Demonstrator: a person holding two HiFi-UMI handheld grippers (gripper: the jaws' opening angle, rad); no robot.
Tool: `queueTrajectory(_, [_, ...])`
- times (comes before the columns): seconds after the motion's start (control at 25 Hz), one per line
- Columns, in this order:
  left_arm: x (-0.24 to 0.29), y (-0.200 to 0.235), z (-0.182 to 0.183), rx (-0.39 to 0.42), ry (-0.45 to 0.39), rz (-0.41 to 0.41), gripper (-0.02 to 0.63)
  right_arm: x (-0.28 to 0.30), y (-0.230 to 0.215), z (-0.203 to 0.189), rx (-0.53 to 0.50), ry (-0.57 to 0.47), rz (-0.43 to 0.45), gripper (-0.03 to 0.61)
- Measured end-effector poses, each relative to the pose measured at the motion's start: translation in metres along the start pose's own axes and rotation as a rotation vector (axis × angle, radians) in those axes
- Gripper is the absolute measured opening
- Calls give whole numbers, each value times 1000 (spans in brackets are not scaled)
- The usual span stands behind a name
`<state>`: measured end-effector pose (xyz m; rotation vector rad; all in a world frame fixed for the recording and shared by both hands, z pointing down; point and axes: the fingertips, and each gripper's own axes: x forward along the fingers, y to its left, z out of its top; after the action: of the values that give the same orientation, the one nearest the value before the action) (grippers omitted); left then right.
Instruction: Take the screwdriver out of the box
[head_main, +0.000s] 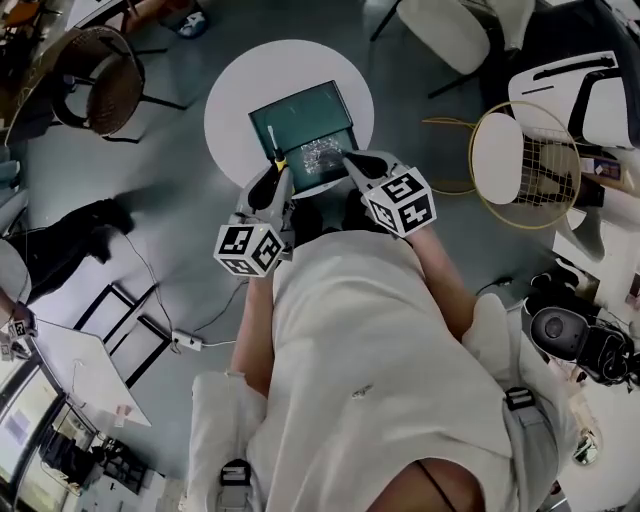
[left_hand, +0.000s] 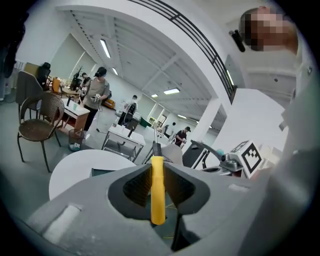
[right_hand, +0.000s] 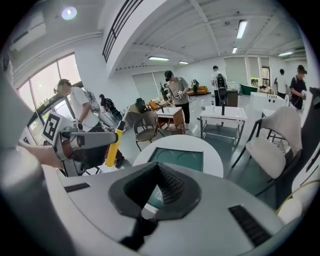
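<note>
A dark green box (head_main: 300, 120) lies open on the round white table (head_main: 230, 100). My left gripper (head_main: 278, 175) is shut on a screwdriver (head_main: 274, 157) and holds it above the box's near left edge. In the left gripper view the yellow handle (left_hand: 157, 190) is clamped upright between the pads, with the black collar and shaft poking out beyond them. My right gripper (head_main: 350, 160) hovers over the box's near right edge. Its jaws meet at the tips (right_hand: 156, 166) with nothing between them. The right gripper view shows the left gripper (right_hand: 75, 142) carrying the yellow handle (right_hand: 112, 145) left of the box (right_hand: 177, 159).
A wicker chair (head_main: 105, 85) stands left of the table. A round wire-backed chair (head_main: 525, 165) stands to its right, and a white chair (right_hand: 272, 150) is close by. Cables run over the floor at the left. Several people stand at desks far behind.
</note>
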<state>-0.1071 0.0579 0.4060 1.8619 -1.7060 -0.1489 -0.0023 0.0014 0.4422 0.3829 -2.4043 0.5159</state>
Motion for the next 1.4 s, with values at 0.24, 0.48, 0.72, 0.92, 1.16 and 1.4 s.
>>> queueTrajectory(0.24, [-27, -41, 33, -7, -184, 50, 80, -51, 9, 42, -47, -175, 141, 8])
queueTrajectory(0.48, [-52, -85, 56, 48, -299, 54, 80, -100, 21, 70, -114, -315, 301, 8])
queueTrajectory(0.72, [-73, -116, 55, 133, -327, 104, 80, -138, 29, 82, -196, -408, 357, 6])
queueTrajectory(0.92, [-85, -131, 39, 199, -295, 164, 80, -161, 38, 80, -204, -453, 369, 6])
queueTrajectory(1.16, [-93, -141, 28, 212, -289, 183, 78, -176, 44, 70, -212, -459, 368, 6])
queueTrajectory(1.4, [-90, -144, 22, 216, -274, 196, 78, -186, 38, 66, -215, -465, 346, 6])
